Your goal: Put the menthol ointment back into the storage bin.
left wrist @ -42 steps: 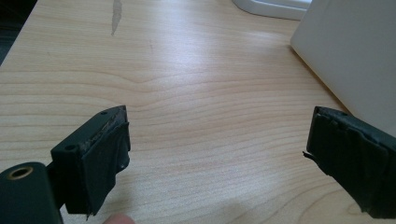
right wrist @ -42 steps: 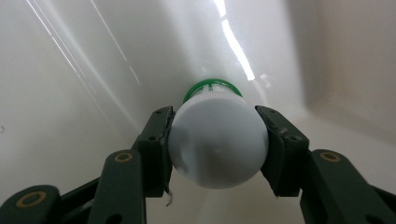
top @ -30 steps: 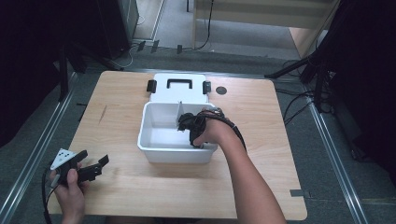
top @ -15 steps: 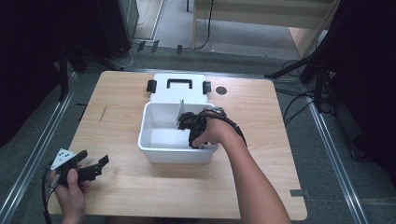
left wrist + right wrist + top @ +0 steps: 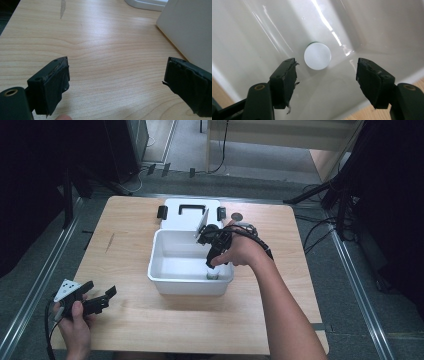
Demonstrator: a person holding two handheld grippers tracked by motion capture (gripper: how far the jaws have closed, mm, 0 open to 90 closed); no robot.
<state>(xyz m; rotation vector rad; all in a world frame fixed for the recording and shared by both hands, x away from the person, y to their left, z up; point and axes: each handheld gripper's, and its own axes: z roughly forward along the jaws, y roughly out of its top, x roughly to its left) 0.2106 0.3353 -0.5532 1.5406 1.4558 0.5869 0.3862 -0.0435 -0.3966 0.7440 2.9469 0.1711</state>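
1. Looking down from the high view, a white bin (image 5: pixel 165 270) sits mid-frame on the wooden table (image 5: pixel 130 315), with its lid (image 5: pixel 186 220) lying flat just behind it, toward the top of the frame. Lid has a black handle and two black clips.

2. Same view: the right gripper (image 5: pixel 214 256) hangs over the bin's right end, pointing down into it. Right below its tips, in the bin's lower right corner, there's a small bottle (image 5: pixel 213 275) with a white cap. Gripper isn't touching it as far as I can see. Its jaws have just been opening, and nothing is pinched between them.

3. Still the high view: the left gripper (image 5: pixel 102 299) is way off in the lower left of the frame, held low over the table, well apart from the bin. Jaws look spread here too.

4. Left gripper view: both black jaws stand wide apart at the bottom corners, with only bare wood grain between them. Left gripper (image 5: pixel 116 85) is holding nothing. The bin's white wall (image 5: pixel 190 30) fills the upper right, and a sliver of the lid edge shows at the top.

5. Right gripper view: right gripper (image 5: pixel 325 80) looks straight down into the bin (image 5: pixel 249 37). Jaws spread, one at lower left, one at lower right. The bottle (image 5: pixel 317 56) sits in the middle of the frame, seen cap-on, standing upright on the bin floor, tucked close to a corner. It sits clear beyond the pads, no contact on either side.
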